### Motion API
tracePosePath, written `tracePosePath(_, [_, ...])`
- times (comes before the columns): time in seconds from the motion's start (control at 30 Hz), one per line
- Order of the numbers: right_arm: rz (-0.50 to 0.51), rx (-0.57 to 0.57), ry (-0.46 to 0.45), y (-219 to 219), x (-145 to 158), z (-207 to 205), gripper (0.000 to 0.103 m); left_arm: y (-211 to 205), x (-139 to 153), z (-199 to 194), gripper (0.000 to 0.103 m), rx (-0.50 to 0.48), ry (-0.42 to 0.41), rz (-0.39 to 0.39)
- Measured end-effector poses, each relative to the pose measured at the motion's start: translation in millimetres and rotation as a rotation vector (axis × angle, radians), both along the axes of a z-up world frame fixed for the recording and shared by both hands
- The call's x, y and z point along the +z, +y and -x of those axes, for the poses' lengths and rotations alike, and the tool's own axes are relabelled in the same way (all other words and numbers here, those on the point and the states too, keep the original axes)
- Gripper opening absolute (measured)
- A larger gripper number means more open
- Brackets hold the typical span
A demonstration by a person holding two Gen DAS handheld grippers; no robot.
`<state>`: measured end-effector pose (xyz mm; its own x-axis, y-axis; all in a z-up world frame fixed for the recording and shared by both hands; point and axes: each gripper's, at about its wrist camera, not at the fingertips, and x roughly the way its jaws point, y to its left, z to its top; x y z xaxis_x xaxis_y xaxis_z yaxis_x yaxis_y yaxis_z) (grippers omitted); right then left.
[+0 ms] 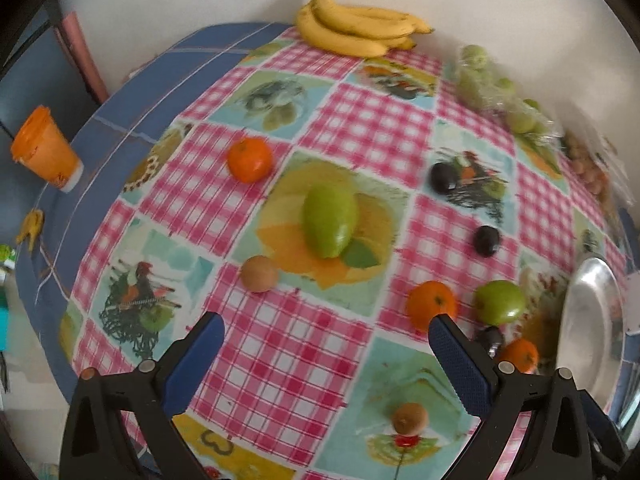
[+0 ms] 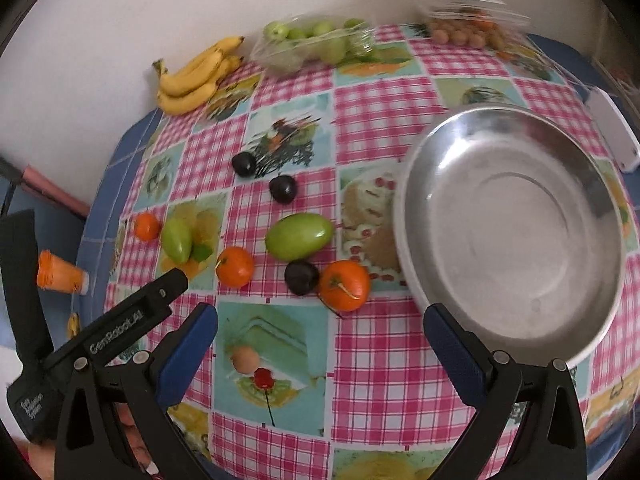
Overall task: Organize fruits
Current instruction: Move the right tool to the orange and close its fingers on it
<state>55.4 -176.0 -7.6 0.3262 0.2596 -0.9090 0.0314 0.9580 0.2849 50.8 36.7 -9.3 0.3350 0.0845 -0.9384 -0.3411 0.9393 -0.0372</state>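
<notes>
Hovering above the checked tablecloth (image 2: 360, 380), both grippers stand wide, nothing between the fingers.

Right gripper (image 2: 320, 320): bare cloth between the tips. Nearest fruit at 12 o'clock, an orange (image 2: 345, 285) touching a dark plum (image 2: 301, 277). A small tan fruit (image 2: 245, 358) lies just inside the left finger, at 7 o'clock of the gap. Steel bowl (image 2: 508, 232) empty, its near rim just beside the right fingertip, at 1 to 2 o'clock. Large green fruit (image 2: 299, 236) further out at 12. Second orange (image 2: 235, 266) at 11. Left gripper's body shows at 9 o'clock, close alongside.

Left gripper (image 1: 326, 330): open cloth in the gap and ahead. Orange (image 1: 431, 304) touching the right fingertip's outer edge in view; whether real contact, cannot tell. Green round fruit (image 1: 500, 302) just beyond at 2 o'clock. Tan fruit (image 1: 259, 273) at 11, green pointed fruit (image 1: 330, 220) at 12, well apart from the tips. Another tan fruit (image 1: 410, 418) low between the fingers at 5 o'clock.

Far edge against the wall: bananas (image 2: 192, 76), packed green fruit (image 2: 316, 42), packed brown fruit (image 2: 464, 28). Table's left edge drops off at 9 o'clock; orange cup (image 1: 46, 152) sits there.
</notes>
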Motion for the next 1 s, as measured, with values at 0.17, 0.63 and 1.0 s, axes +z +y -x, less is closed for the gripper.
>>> tracePosePath(0.17, [0.010, 0.020, 0.058, 9.6, -16.9, -8.8, 0.102, 9.9, -12.8, 0.7, 0.103, 0.034, 0.041, 0.058])
tracePosePath(0.63, [0.100, -0.029, 0.080, 11.2, -31.2, -24.6, 0.078, 23.3, -25.6, 0.4, 0.103, 0.102, 0.084, 0.130])
tracePosePath(1.0, [0.168, -0.052, 0.077, 13.3, -41.6, -35.4, 0.053, 23.2, -29.2, -0.8, 0.103, 0.105, 0.095, 0.137])
